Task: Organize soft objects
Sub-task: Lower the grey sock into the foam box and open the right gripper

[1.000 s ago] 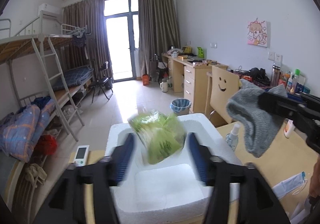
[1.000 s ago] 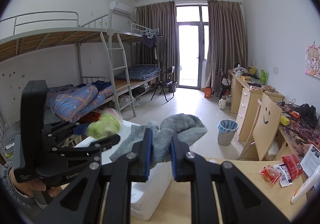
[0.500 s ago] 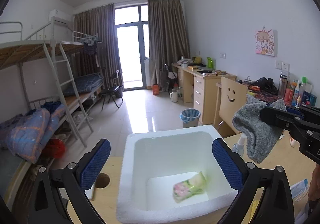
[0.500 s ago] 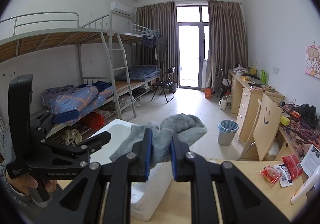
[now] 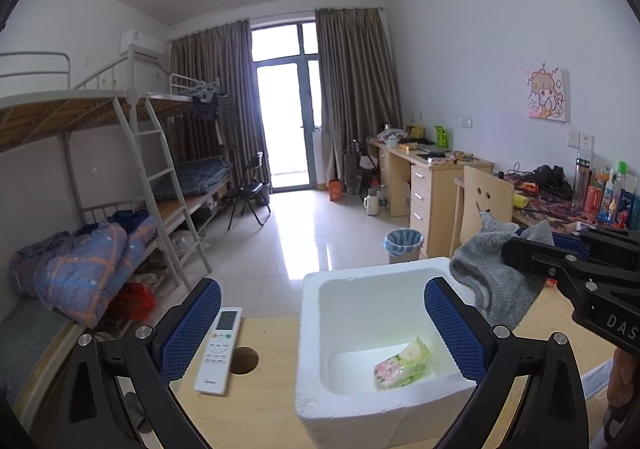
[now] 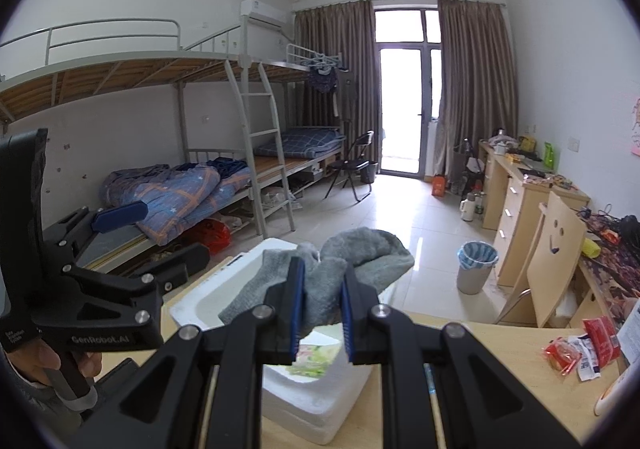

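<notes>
A white foam box (image 5: 316, 337) stands on the wooden table (image 5: 264, 409). A green and pink soft packet (image 5: 402, 367) lies on its floor; it also shows in the right wrist view (image 6: 314, 359). My left gripper (image 5: 320, 325) is open and empty, just left of and above the box. My right gripper (image 6: 320, 309) is shut on a grey knitted cloth (image 6: 340, 269) and holds it above the box (image 6: 224, 301). In the left wrist view the cloth (image 5: 496, 281) hangs over the box's right rim.
A white remote control (image 5: 219, 351) lies left of the box beside a round cable hole (image 5: 244, 360). Red snack packets (image 6: 576, 349) lie on the table at right. A wooden chair (image 5: 482, 205), a bin (image 5: 404, 245), desks and bunk beds (image 5: 120, 177) stand beyond.
My left gripper opened and let the green packet drop into the foam box, then drew back to the left. My right gripper moved the grey cloth over the box.
</notes>
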Motion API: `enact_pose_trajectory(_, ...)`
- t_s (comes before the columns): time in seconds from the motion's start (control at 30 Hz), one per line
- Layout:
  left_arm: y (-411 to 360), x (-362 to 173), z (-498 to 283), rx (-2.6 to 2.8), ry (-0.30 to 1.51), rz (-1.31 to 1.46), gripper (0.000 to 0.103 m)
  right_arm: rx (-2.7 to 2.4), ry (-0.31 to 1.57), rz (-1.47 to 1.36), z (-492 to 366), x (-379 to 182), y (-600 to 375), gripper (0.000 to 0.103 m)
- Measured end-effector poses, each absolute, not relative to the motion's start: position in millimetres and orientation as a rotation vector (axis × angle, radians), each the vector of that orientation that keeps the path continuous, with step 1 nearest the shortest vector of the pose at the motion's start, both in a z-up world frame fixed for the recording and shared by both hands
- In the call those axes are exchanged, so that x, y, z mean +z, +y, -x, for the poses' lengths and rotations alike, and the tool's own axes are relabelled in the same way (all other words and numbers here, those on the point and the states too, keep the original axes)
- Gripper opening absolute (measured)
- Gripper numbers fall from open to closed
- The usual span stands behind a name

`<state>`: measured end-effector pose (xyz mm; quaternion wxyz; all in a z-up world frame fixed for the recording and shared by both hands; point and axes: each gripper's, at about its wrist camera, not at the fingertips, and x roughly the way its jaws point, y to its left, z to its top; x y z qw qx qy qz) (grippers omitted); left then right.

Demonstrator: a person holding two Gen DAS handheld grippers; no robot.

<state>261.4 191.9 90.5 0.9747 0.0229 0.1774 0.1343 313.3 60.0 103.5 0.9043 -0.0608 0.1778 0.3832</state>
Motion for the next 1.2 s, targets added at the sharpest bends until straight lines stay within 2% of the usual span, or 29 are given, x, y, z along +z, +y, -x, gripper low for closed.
enact_pose_trajectory(0.8, 221, 86, -235, 0.364, 0.350, -0.015, 0.102, 0.846, 0.416, 0.157, -321, 97, 95, 0.020)
enact_pose_trajectory(0.83, 221, 86, -235, 0.361, 0.349, -0.013, 0.102, 0.846, 0.424, 0.173, -322, 95, 98, 0.023)
enact_pose_trajectory(0.9, 222, 86, -235, 0.362, 0.347, -0.010, 0.102, 0.825, 0.426, 0.177, -322, 94, 103, 0.042)
enact_pose_trajectory(0.93, 222, 85, -235, 0.360, 0.349, -0.010, 0.102, 0.826, 0.425, 0.178, -320, 94, 105, 0.056)
enact_pose_trajectory(0.97, 222, 85, -234, 0.360, 0.347, -0.008, 0.102, 0.829, 0.427, 0.176, -320, 93, 105, 0.063)
enact_pose_trajectory(1.2, 224, 86, -231, 0.358, 0.346, -0.005, 0.102, 0.819, 0.427, 0.173, -316, 97, 100, 0.069)
